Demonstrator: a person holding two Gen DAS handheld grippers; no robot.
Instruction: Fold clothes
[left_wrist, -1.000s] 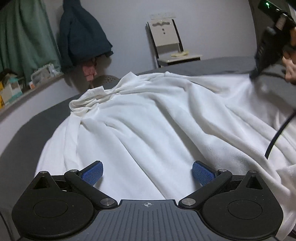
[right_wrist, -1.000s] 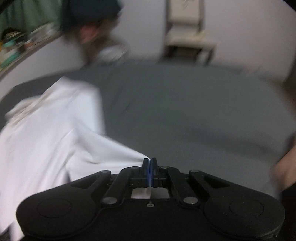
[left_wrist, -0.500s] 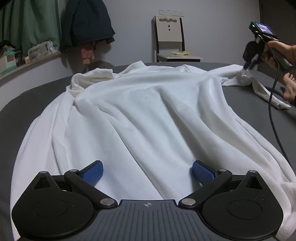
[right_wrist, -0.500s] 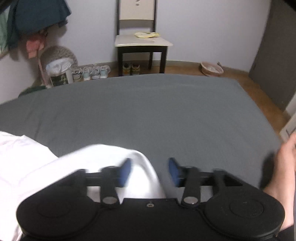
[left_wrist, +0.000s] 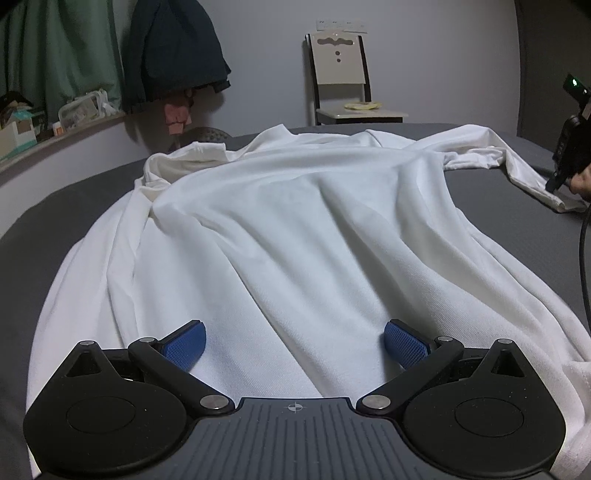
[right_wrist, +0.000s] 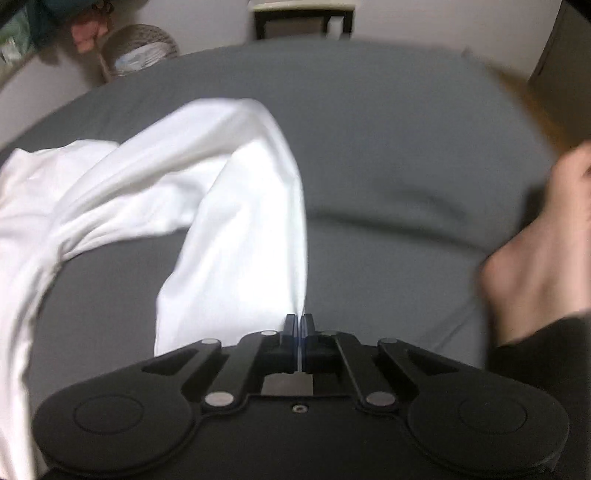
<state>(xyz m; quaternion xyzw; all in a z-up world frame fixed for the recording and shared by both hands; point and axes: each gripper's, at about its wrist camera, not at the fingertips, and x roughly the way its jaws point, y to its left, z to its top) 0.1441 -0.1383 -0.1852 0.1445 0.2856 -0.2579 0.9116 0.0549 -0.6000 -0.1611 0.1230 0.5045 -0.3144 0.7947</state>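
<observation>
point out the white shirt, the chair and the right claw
white shirt (left_wrist: 295, 236), left wrist view, middle of its body
chair (left_wrist: 338, 68), left wrist view, its backrest
right claw (right_wrist: 298, 326), right wrist view, between the fingertips, shut on the sleeve edge

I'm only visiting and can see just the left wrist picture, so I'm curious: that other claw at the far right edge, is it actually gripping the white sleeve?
Observer: Yes. In the right wrist view the right claw has just been closing, and it is now shut on the edge of the sleeve.
Visitor: Does the sleeve run straight to it?
Observer: No, it curves round in a bend over the grey bed before it reaches the claw.
Visitor: Anything close by?
Observer: A bare foot lies on the bed to the right of the claw, apart from the sleeve.
</observation>
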